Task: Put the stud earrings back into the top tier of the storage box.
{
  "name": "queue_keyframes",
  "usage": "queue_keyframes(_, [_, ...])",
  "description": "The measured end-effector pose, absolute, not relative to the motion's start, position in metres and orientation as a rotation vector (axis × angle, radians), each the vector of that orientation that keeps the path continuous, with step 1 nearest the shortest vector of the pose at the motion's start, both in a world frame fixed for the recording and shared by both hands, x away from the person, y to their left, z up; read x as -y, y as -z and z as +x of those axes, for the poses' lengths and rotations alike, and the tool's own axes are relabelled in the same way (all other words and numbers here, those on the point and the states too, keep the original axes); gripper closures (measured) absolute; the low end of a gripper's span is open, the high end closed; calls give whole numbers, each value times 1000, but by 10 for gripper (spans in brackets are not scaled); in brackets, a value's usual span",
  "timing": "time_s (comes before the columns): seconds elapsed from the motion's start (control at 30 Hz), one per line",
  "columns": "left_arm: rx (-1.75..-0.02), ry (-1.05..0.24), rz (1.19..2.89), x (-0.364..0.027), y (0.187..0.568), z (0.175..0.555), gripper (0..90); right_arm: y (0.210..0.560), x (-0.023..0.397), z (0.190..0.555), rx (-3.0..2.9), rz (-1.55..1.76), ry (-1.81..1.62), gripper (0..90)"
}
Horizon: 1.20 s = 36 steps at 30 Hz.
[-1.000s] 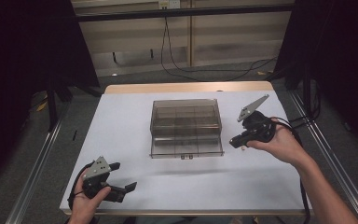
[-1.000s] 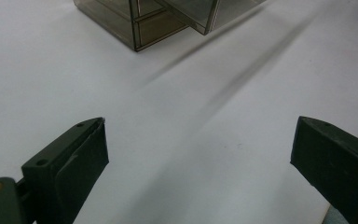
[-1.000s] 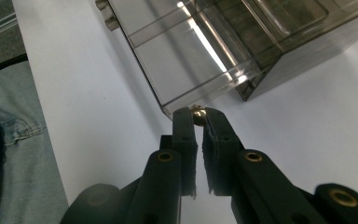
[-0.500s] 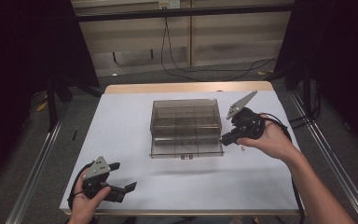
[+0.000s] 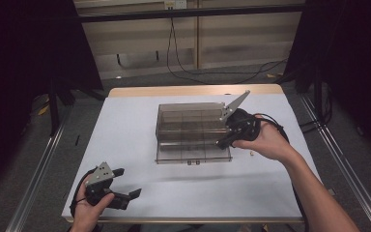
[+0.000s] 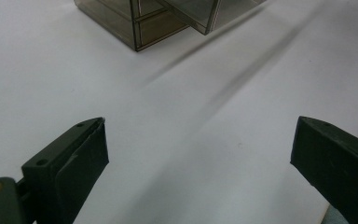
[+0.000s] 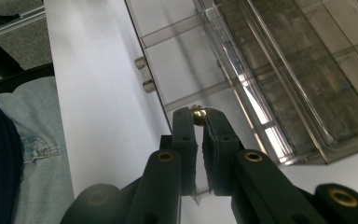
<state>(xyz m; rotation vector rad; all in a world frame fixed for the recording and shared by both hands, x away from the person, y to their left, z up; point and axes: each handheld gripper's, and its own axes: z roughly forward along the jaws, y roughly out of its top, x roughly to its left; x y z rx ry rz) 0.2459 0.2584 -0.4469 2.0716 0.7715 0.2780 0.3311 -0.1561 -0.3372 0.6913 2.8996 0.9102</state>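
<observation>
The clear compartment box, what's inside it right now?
The clear compartment box shows dividers and seemingly empty compartments. The right gripper, pinching a small brass piece, is over its front right corner and covers that part in the high view.

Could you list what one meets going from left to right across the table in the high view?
Left gripper, open and low by the near edge → clear compartment box at the middle → right gripper, shut on a small brass piece at the box's right side → a small speck on the white table.

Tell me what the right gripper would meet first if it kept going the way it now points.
Probably the clear compartment box: the right gripper, shut on a small brass piece, points at its near compartments.
</observation>
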Motion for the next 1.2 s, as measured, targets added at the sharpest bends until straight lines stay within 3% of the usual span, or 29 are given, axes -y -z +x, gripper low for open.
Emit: queue_keyframes(1.2, [-759,-282,2073,-259,447,245,40,356,87,357,-3009,627,-811,846])
